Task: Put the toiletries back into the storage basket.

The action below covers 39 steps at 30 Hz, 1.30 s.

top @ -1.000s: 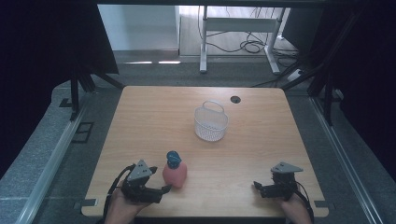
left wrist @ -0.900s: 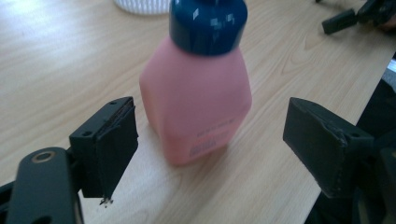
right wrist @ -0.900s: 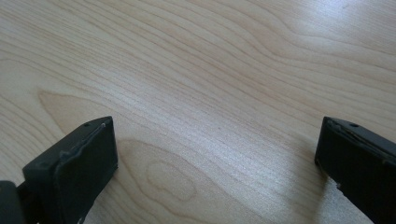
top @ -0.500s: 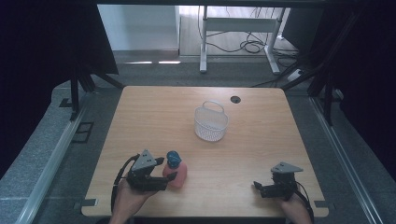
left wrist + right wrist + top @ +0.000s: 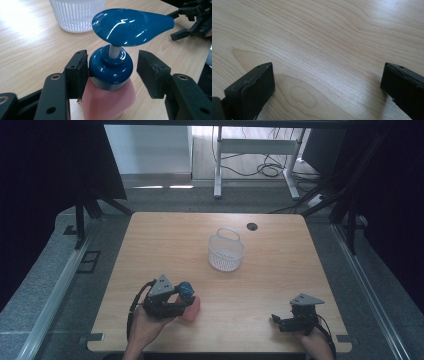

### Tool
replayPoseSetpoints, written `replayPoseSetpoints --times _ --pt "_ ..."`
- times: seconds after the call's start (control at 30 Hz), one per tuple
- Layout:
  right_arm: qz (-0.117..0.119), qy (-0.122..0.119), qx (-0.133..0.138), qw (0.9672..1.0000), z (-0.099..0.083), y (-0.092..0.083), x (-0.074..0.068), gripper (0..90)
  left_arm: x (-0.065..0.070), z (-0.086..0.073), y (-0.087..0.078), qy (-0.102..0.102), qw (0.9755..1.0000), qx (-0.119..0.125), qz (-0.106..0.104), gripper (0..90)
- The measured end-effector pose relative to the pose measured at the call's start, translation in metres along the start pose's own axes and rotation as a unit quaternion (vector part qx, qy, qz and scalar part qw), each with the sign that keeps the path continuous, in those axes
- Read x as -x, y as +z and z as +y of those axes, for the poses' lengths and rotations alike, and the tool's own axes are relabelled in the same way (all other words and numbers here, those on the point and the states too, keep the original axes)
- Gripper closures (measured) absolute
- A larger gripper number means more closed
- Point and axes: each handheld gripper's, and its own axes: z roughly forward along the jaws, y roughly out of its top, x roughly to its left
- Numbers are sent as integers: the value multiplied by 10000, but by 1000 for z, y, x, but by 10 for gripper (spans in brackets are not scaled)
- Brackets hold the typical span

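I see my left tool (image 5: 181, 304) reaching in from the desk's (image 5: 280, 270) near edge, its jaws apart around the blue collar of the pink pump bottle (image 5: 110, 98); one pad touches it, the other stands clear. The bottle stands upright, well short of the white basket (image 5: 226, 251). My right tool (image 5: 276, 321) rests low at the near right, jaws wide apart over bare wood.
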Motion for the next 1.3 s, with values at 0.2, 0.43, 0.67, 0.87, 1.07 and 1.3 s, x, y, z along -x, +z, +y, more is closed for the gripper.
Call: replayPoseSetpoints --times 0.2,0.43,0.67,0.87,1.07,1.3 --pt "0 -2 1 10000 0 0 0 0 -1 0 2 -11 9999 13 122 495" --pt "1 -1 0 10000 0 0 0 0 3 4 2 96 9996 -58 270 527" --pt "2 0 0 10000 0 0 0 0 3 11 5 133 9994 -56 320 529" --pt "1 -1 0 10000 0 0 0 0 2 26 3 198 9992 -23 346 529" --pt "3 -4 -4 10000 0 0 0 0 -1 37 2 209 9992 27 354 529" --pt "0 -2 -4 10000 0 0 0 0 -5 50 6 264 9989 1 375 529"
